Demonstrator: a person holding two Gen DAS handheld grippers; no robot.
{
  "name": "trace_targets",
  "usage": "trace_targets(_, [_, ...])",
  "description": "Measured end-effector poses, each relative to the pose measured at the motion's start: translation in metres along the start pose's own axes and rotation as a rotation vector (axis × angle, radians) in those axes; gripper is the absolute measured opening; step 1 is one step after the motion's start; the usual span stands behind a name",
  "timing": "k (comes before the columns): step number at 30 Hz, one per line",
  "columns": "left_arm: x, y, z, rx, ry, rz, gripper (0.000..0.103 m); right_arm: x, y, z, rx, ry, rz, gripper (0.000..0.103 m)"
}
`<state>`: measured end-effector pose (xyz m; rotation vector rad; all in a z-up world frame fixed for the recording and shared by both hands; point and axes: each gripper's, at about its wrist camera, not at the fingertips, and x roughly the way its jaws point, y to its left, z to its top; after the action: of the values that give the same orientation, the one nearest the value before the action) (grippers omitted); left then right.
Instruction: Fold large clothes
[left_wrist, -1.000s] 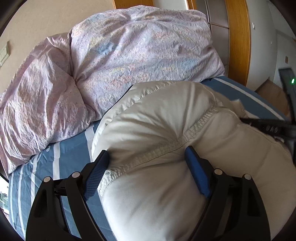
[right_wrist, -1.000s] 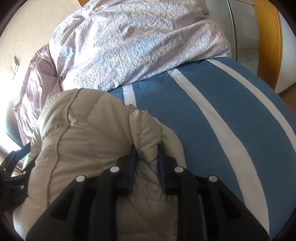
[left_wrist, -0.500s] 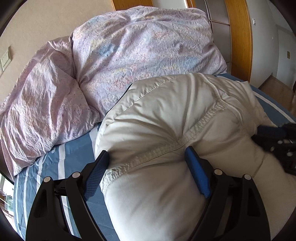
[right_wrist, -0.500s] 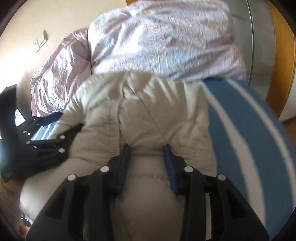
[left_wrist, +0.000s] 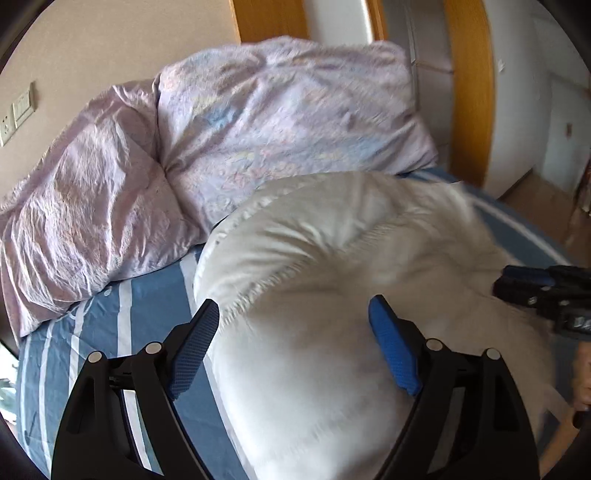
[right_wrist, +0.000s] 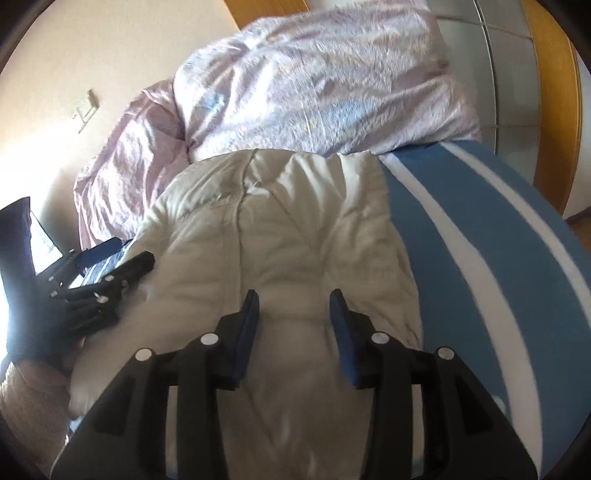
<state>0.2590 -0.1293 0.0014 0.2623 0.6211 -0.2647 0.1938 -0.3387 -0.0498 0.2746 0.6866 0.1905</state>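
Note:
A cream puffy jacket (left_wrist: 332, 251) lies bunched on the blue striped bed sheet (left_wrist: 147, 306). My left gripper (left_wrist: 295, 332) stands wide open astride the jacket's near bulge. Its right pad touches the fabric, and its left pad hangs just off the jacket's edge, over the sheet. In the right wrist view the jacket (right_wrist: 277, 229) fills the middle. My right gripper (right_wrist: 293, 325) is over it with its jaws opening. A loose hump of fabric sits between the pads, not pinched. Each gripper shows in the other's view: the right gripper (left_wrist: 528, 284) and the left gripper (right_wrist: 110, 273).
A lilac duvet (left_wrist: 277, 122) and a crumpled lilac pillow (left_wrist: 85, 206) are heaped at the head of the bed, touching the jacket's far edge. Bare striped sheet (right_wrist: 480, 258) lies to the jacket's right. A wooden door frame (left_wrist: 469, 92) stands behind. A person's hand (left_wrist: 581, 373) shows at the edge.
My right gripper swung from the jacket's right edge to over its middle, and its jaws widened off the pinched fold. My left gripper drew back, so its left pad no longer presses the hem.

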Motion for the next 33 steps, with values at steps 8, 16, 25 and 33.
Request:
trace_targets(8, [0.004,-0.025,-0.017,0.036,0.023,-0.039,0.086,0.024,-0.018,-0.023,0.051,0.033,0.048,0.047])
trace_targets(16, [0.010,-0.032,-0.024,0.065,0.014,0.011,0.087,0.023,-0.007,-0.023,0.010,0.029,-0.020,0.047])
trace_targets(25, [0.007,-0.032,-0.022,0.065,0.022,0.033,0.087,-0.003,0.000,0.022,0.051,0.003,0.055,0.038])
trace_targets(33, [0.008,-0.030,-0.028,0.050,-0.016,0.023,0.087,0.067,-0.025,0.073,0.277,0.096,0.100,0.054])
